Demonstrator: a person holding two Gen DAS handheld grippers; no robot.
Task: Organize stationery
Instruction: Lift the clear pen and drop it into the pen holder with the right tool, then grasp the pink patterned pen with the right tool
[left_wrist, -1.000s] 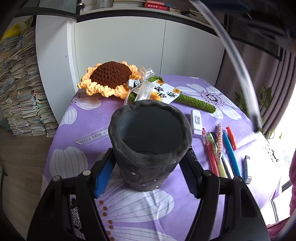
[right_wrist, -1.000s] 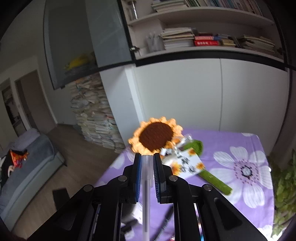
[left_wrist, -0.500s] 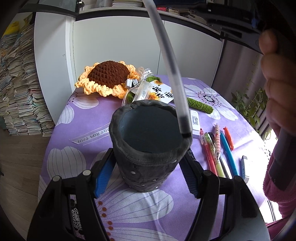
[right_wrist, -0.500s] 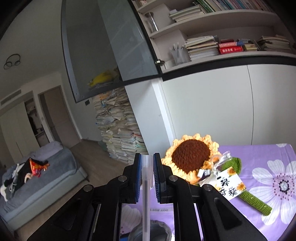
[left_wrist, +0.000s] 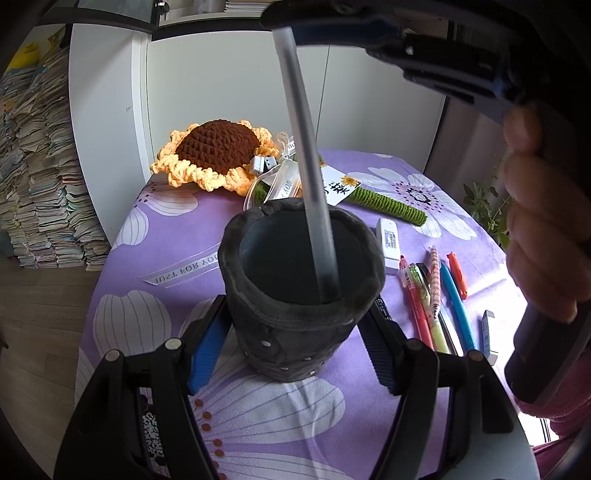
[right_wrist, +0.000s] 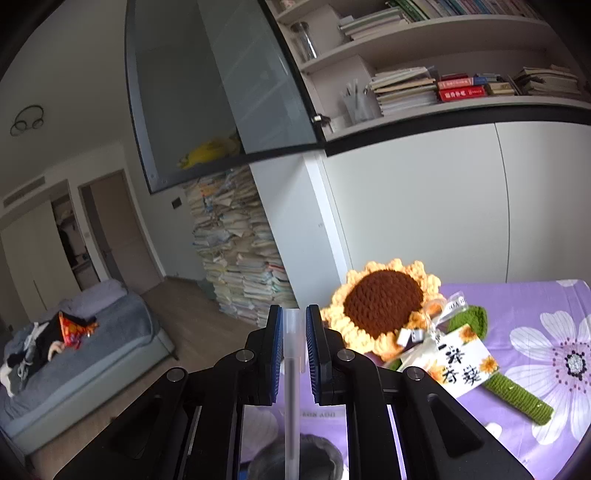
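Now the left tongs (left_wrist: 295, 332) clamp the dark grey felt pen cup (left_wrist: 299, 280) from both sides, near edge of the worktop (left_wrist: 155, 325); cup is soft-walled, round, rim slightly lumpy. Change since a second ago: the frosted translucent pen (left_wrist: 310, 177) was off to the right above the cup, and its dark tip is now inside the rim. I read that as ready to drop. My right tongs (right_wrist: 294, 332) are narrow, pinching the pen's top end. Right of the cup, loose pens (left_wrist: 432, 295) and a white eraser-like block (left_wrist: 388, 240) lie on the purple floral cloth, still to sort. Far side: crocheted sunflower (left_wrist: 218, 151), chunky yarn.
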